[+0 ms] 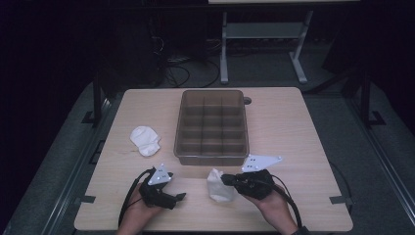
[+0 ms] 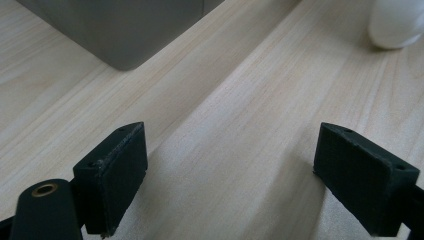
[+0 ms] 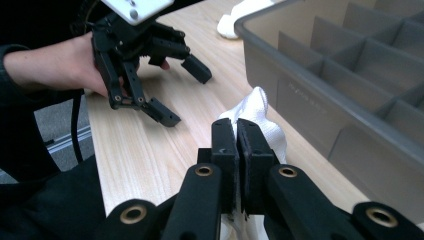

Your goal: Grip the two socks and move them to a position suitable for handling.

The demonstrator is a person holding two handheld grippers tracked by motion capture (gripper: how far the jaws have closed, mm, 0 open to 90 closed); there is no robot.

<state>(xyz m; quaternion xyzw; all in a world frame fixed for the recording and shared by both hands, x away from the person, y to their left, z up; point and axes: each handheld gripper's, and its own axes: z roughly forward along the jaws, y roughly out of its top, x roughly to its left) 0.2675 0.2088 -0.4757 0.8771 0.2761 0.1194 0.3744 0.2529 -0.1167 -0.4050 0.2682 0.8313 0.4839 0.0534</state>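
Note:
A crumpled white cloth (image 1: 219, 188) hangs just in front of the grey divided bin (image 1: 211, 155), near the table's front edge. My right gripper (image 1: 224, 179) is shut on it. In the right gripper view the jaws (image 3: 236, 130) press together with the cloth (image 3: 257, 112) bunched past their tips. My left gripper (image 1: 177, 199) rests at the front left, pointing right, open. Its two pads (image 2: 115, 170) stand wide apart over bare wood, with nothing between them. A second white cloth (image 1: 145, 139) lies on the table left of the bin.
The bin (image 3: 310, 95) has several compartments with nothing in them and stands mid-table. The left gripper view catches its corner (image 2: 125, 30) and a white cloth (image 2: 397, 22) at top right. The wooden table (image 1: 293, 127) has bare room to the right. Cables trail off its front edge.

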